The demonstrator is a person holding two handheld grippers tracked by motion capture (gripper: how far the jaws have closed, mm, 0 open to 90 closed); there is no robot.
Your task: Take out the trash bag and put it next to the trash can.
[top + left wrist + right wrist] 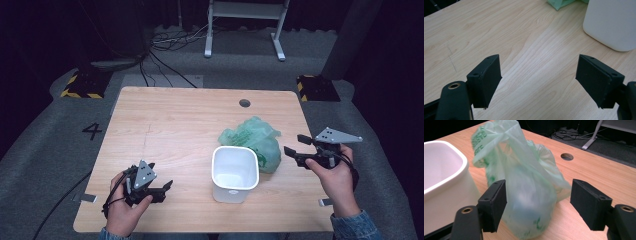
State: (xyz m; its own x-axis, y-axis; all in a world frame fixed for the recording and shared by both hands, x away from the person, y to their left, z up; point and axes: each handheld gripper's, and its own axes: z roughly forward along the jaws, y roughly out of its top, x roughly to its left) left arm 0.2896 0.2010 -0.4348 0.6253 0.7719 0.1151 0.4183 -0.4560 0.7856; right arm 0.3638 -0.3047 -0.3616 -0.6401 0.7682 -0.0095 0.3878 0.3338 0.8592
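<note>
Near the counter's front left corner I hold the left hand-held gripper low over bare wood, jaws spread apart and gripping nothing. At the front middle stands the white square plastic tub. The crumpled pale green plastic bag sits touching the tub's far right side. By the right edge, my right hand-held gripper faces the bag, jaws wide, pads clear of it.

Lab / recording studio setup. Light wooden table with a cable hole, sitting on grey carpet marked with a "4". Black curtains all round, hazard-striped floor blocks, loose cables, white equipment stand behind.
</note>
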